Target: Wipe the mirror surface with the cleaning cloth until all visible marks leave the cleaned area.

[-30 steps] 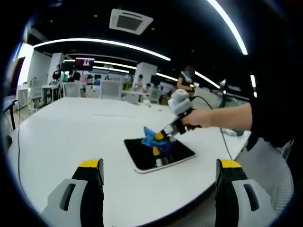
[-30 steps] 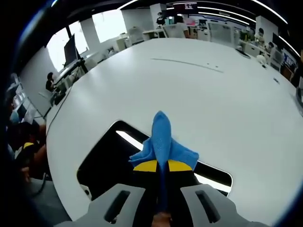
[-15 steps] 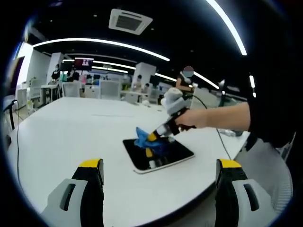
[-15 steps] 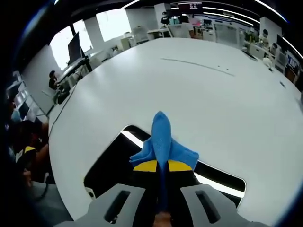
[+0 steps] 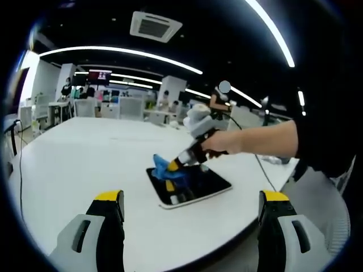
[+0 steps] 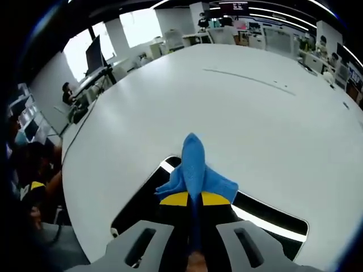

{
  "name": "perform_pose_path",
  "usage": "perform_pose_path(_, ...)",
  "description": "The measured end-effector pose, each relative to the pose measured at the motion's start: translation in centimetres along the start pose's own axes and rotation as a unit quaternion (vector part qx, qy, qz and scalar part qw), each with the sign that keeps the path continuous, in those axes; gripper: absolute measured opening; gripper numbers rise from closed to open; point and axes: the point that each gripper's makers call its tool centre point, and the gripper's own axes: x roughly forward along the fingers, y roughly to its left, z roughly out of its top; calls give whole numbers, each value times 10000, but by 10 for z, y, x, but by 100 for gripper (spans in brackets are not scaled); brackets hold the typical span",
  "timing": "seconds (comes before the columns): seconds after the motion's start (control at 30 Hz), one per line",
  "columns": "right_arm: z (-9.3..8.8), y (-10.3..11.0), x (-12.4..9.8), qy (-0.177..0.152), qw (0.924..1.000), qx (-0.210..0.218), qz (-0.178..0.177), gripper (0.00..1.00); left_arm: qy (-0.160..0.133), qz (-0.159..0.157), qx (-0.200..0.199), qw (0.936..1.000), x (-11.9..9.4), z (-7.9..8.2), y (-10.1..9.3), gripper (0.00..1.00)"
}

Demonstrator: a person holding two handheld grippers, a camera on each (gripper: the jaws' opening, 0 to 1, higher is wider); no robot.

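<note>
On the mirror (image 6: 272,222), right gripper (image 6: 190,199) fingers clamp cloth (image 6: 194,167) (blue).

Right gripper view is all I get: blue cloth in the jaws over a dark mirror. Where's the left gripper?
Observer: The left gripper hangs open above the white table, short of the dark rectangular mirror.
Operator: Which part of the mirror is the cloth on?
Observer: The blue cleaning cloth sits at the mirror's far-left corner in the left gripper view.
Operator: Who's holding the right gripper?
Observer: A hand from a black sleeve grips the right gripper.
</note>
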Motion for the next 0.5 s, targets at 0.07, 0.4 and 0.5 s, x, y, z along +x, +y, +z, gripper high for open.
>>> perform_pose_path(0.07,1,3,1,3,10000,-14,19,1,-5,4,0,10000,0,0,0,99)
perform_pose_path(0.4,6,25,8,22,9998,-173,124,1,-11,-7,-21,10000,0,0,0,99)
perform_pose_path(0.5,8,31,9,21,9997,-190,158,1,-17,-3,-26,10000,0,0,0,99)
